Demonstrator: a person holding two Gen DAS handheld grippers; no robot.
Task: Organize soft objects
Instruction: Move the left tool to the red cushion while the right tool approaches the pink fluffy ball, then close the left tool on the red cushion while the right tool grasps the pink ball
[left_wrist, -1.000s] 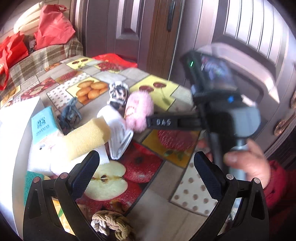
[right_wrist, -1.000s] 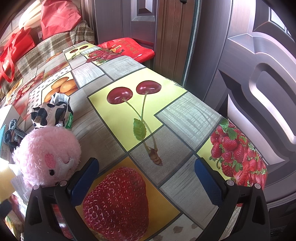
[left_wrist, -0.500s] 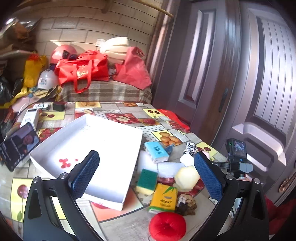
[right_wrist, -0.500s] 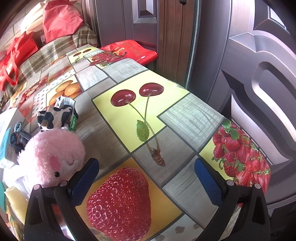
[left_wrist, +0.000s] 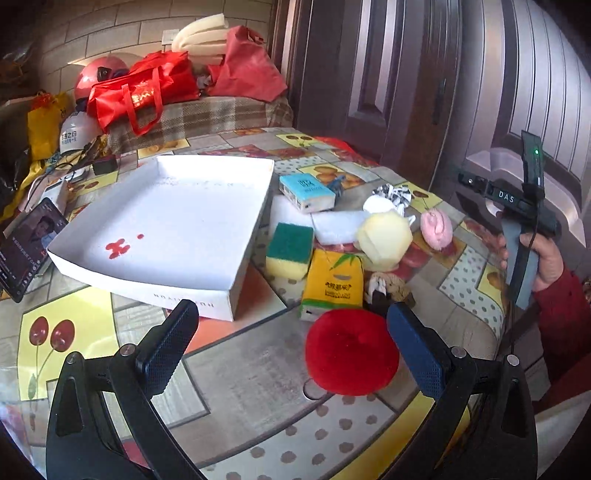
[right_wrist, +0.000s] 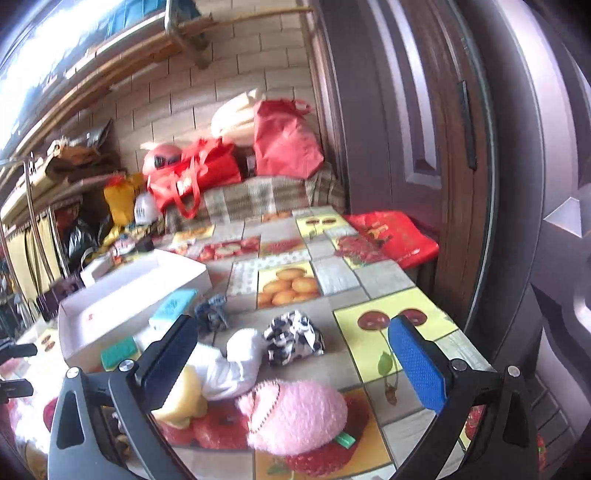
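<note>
Left gripper (left_wrist: 291, 343) spread wide, holding nothing, above fruit-print tablecloth (left_wrist: 236, 373). Red round plush cushion (left_wrist: 351, 350) lies just ahead between its fingers, untouched. Right gripper (right_wrist: 295, 358) also wide apart, empty, raised over pink plush toy (right_wrist: 295, 417).

White shallow box (left_wrist: 162, 229) sits left on table, nothing inside. Soft things cluster right of box: green-yellow sponge (left_wrist: 290, 249), yellow tissue pack (left_wrist: 332, 284), blue tissue pack (left_wrist: 306, 192), pale yellow foam piece (left_wrist: 384, 238), cow-print cloth (right_wrist: 293, 338).
</note>
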